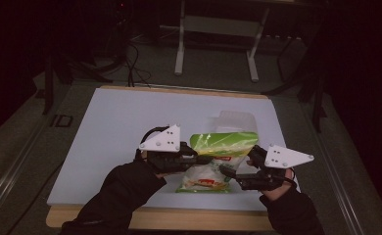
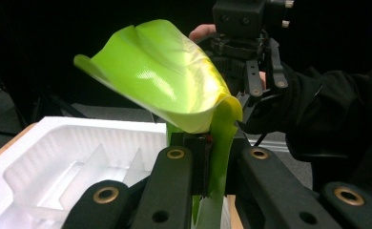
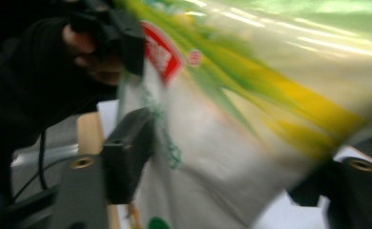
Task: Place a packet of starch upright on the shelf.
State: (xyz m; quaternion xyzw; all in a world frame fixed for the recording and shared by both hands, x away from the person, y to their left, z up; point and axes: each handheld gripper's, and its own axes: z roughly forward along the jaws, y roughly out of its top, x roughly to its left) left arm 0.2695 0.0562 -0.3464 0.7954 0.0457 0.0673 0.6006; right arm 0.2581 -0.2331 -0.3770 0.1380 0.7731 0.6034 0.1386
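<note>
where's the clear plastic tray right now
In the high view the clear tray lies on the white board, right of centre, just behind the green bag held between the two tools.

This looks like a lab or recording room rather than a home, though the dim light leaves much unclear. A white board (image 1: 130, 127) on a wooden tabletop (image 1: 169, 219) fills the middle of the high view. Behind it, at upper centre, stands a pale metal frame (image 1: 217, 39), and cables (image 1: 132, 63) trail across the grey floor (image 1: 213, 68) at upper left.
</note>
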